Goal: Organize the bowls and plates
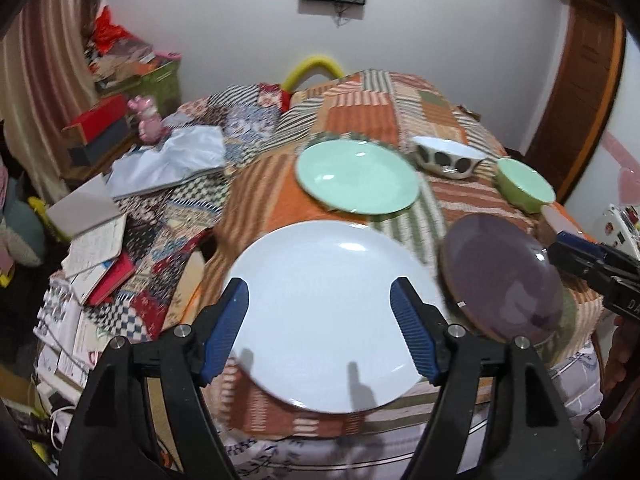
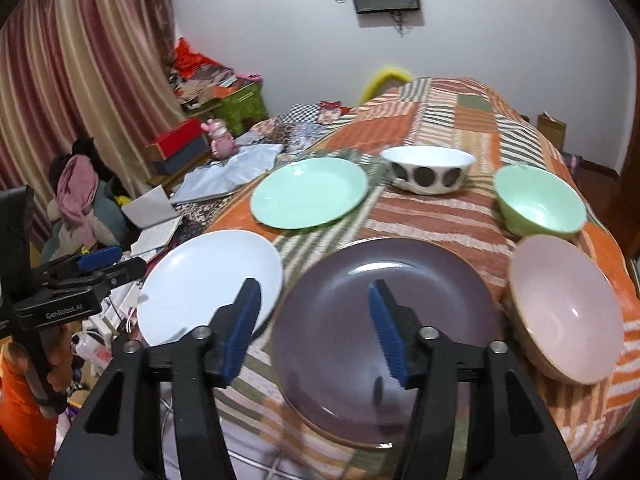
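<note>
1. Hidden or unclear: the left wrist view shows only a sliver of the pink bowl (image 1: 554,216), behind the purple plate (image 1: 504,276). There the right gripper (image 1: 592,268) is cut off at the frame edge, so its jaws cannot be read. Both views are blurred along the plate rims.
2. Left gripper (image 1: 320,328): jaws stand apart, nothing between the pads. It hangs over the white plate (image 1: 320,312), which lies flat on the striped cloth (image 1: 360,92) near the front edge.
3. Right gripper (image 2: 314,328): jaws stand apart and empty, above the purple plate (image 2: 384,340). That plate lies just right of the white plate (image 2: 208,280).
4. Further back on the cloth (image 2: 440,100): a green plate (image 2: 308,192), a spotted bowl (image 2: 428,170) and a green bowl (image 2: 540,200), all upright and apart. The pink bowl (image 2: 564,304) sits just beside the purple plate's right rim.
5. Surroundings: books and papers (image 1: 96,248) crowd the lower surface to the left, with a pink figurine (image 1: 150,120) and red box (image 1: 100,116) beyond. Nothing stands between grippers and plates.
6. View differences: only the right wrist view shows the pink bowl whole, plus the left gripper (image 2: 100,260) side-on and the hand (image 2: 60,360) holding it.
</note>
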The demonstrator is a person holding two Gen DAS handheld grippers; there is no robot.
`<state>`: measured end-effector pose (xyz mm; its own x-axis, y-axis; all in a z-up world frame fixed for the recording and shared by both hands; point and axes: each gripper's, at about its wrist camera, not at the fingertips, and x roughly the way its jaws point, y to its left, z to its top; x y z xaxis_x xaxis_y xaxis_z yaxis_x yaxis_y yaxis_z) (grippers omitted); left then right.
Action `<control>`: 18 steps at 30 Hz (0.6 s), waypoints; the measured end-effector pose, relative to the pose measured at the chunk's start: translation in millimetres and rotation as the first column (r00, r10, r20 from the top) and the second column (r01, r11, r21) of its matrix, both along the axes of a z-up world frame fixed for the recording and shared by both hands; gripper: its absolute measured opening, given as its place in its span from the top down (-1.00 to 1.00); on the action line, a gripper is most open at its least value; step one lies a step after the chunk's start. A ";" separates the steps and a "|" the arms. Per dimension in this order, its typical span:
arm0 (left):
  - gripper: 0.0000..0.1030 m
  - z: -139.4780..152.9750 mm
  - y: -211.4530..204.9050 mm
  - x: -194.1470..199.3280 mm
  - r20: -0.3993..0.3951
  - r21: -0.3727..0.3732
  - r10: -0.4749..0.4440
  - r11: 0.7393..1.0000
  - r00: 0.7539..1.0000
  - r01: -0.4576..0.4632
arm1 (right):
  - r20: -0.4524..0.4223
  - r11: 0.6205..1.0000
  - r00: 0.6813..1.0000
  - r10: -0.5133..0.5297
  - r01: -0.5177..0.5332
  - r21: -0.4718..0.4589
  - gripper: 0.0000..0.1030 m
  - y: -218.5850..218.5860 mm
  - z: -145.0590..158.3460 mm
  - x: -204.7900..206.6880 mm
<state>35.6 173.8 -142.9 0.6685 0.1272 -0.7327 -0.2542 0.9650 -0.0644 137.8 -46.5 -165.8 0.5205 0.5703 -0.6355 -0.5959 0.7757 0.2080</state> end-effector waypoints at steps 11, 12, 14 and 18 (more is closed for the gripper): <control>-0.41 -43.4 53.8 -4.3 -0.108 -0.075 0.084 0.993 0.991 -0.093 | -0.048 0.987 0.992 0.120 -0.124 -0.106 -0.07 67.0 -25.4 14.6; -0.41 -48.5 57.5 -3.3 -0.118 -0.086 0.082 0.992 0.990 -0.093 | -0.055 0.985 0.991 0.126 -0.131 -0.114 -0.07 70.7 -27.8 16.2; -0.41 -55.3 62.8 -1.8 -0.130 -0.103 0.081 0.990 0.988 -0.094 | -0.080 0.979 0.987 0.141 -0.151 -0.136 -0.07 82.3 -37.0 22.5; -0.14 -68.5 70.5 3.2 -0.159 -0.150 0.059 0.985 0.985 -0.084 | -0.108 0.970 0.980 0.167 -0.183 -0.160 -0.07 95.8 -47.0 27.8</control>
<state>38.8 244.3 -211.4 0.5399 0.0470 -0.8404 -0.3407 0.9252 -0.1671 165.6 49.3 -212.8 0.3563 0.5276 -0.7711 -0.7099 0.6895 0.1438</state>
